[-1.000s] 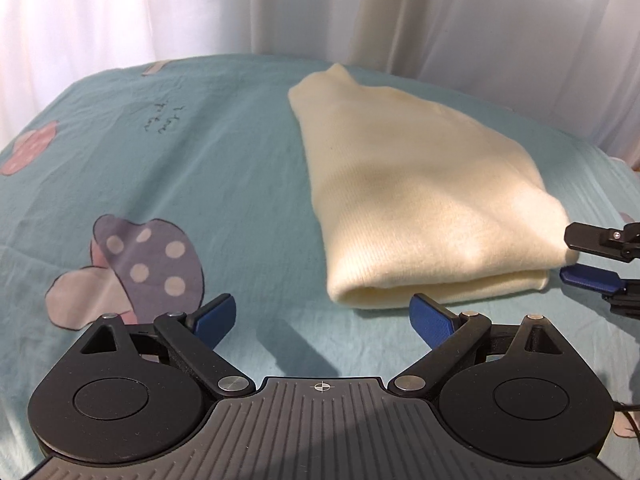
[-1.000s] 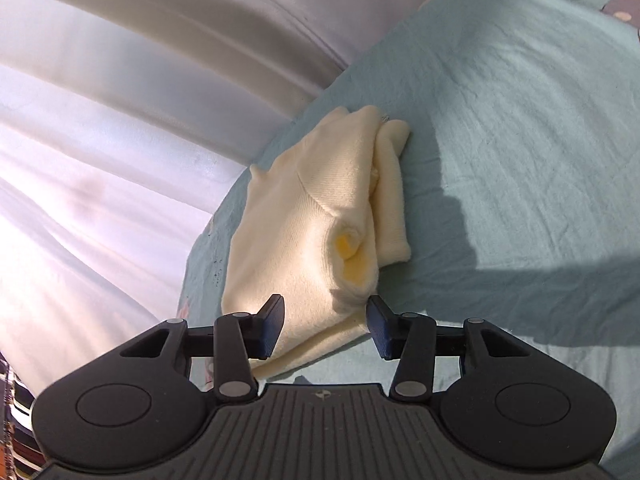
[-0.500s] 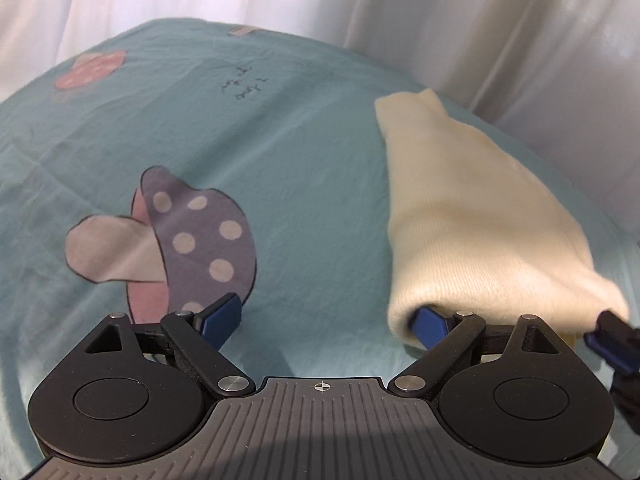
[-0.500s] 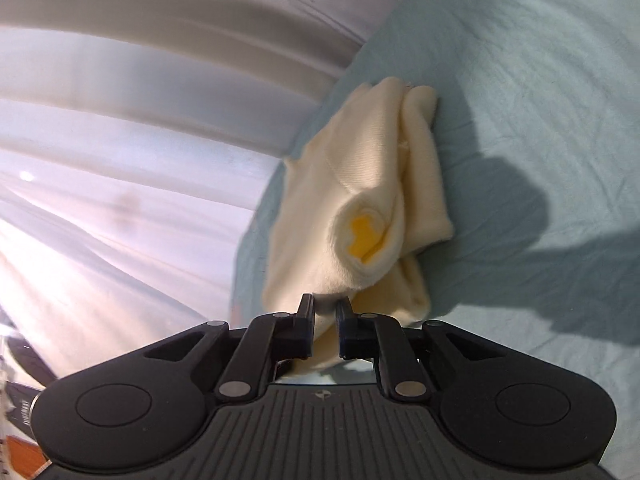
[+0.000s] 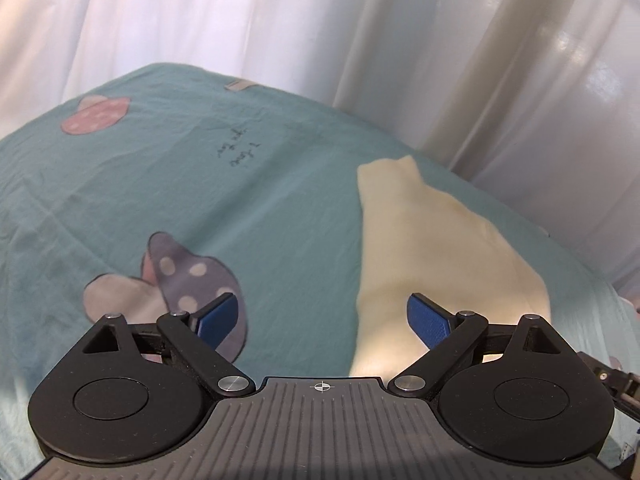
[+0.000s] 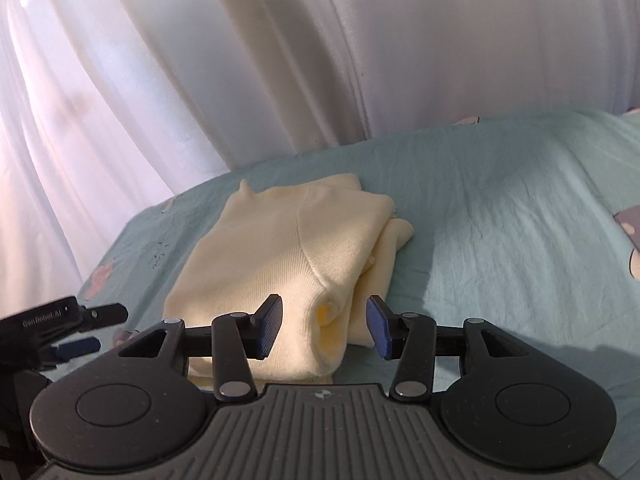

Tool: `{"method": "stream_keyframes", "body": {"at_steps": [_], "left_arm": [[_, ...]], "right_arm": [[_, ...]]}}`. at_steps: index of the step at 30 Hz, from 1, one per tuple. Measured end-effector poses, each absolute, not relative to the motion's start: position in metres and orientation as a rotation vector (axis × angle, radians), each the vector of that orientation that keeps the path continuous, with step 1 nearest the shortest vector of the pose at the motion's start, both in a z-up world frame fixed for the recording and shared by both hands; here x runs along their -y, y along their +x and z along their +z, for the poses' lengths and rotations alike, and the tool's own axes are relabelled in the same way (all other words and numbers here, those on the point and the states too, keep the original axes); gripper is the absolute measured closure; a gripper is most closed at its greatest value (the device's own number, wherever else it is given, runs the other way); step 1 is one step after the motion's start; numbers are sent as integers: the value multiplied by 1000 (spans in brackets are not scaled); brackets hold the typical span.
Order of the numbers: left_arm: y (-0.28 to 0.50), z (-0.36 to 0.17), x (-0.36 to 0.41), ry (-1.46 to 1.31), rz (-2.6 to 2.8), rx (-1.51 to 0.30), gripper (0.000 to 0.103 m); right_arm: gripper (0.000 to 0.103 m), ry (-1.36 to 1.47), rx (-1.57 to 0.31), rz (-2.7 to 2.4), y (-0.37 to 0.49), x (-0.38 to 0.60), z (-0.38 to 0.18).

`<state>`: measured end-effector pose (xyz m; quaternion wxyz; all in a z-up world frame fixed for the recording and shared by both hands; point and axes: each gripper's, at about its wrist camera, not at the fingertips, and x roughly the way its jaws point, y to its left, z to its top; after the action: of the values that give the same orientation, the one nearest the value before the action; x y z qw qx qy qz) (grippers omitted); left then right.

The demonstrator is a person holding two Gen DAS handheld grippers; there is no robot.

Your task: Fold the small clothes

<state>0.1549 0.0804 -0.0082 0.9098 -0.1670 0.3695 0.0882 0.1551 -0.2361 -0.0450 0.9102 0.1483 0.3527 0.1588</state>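
Jaws on my left gripper [image 5: 323, 319] are standing spread, pinching nothing; the cream garment [image 5: 432, 256] is lying folded near the bed sheet's [image 5: 280, 200] far edge. From the right wrist, my right gripper's [image 6: 323, 327] jaws are opening, pads off the cloth; folding appears nearly done.

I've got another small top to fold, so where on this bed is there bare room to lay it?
Free sheet lies right of the folded cream garment, up to the curtain. More bare sheet lies left of it, around the mushroom print. It is crowded at the garment's near edge.
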Motion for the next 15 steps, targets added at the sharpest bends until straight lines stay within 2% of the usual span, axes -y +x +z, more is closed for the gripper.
{"method": "stream_keyframes", "body": {"at_steps": [4, 5, 8, 12, 14, 15], "left_arm": [[189, -28, -61, -269, 185, -841, 10], [194, -35, -59, -259, 184, -861, 9], [196, -48, -59, -232, 203, -892, 3], [188, -54, -63, -184, 198, -913, 3], [180, -52, -63, -172, 191, -933, 3], [173, -48, -64, -156, 185, -948, 3]], "right_arm": [[57, 105, -794, 274, 165, 207, -65], [54, 55, -819, 258, 166, 202, -71], [49, 49, -810, 268, 162, 205, -77], [47, 25, -844, 252, 155, 208, -69], [43, 16, -861, 252, 148, 209, -64], [37, 13, -879, 261, 142, 209, -61]]}}
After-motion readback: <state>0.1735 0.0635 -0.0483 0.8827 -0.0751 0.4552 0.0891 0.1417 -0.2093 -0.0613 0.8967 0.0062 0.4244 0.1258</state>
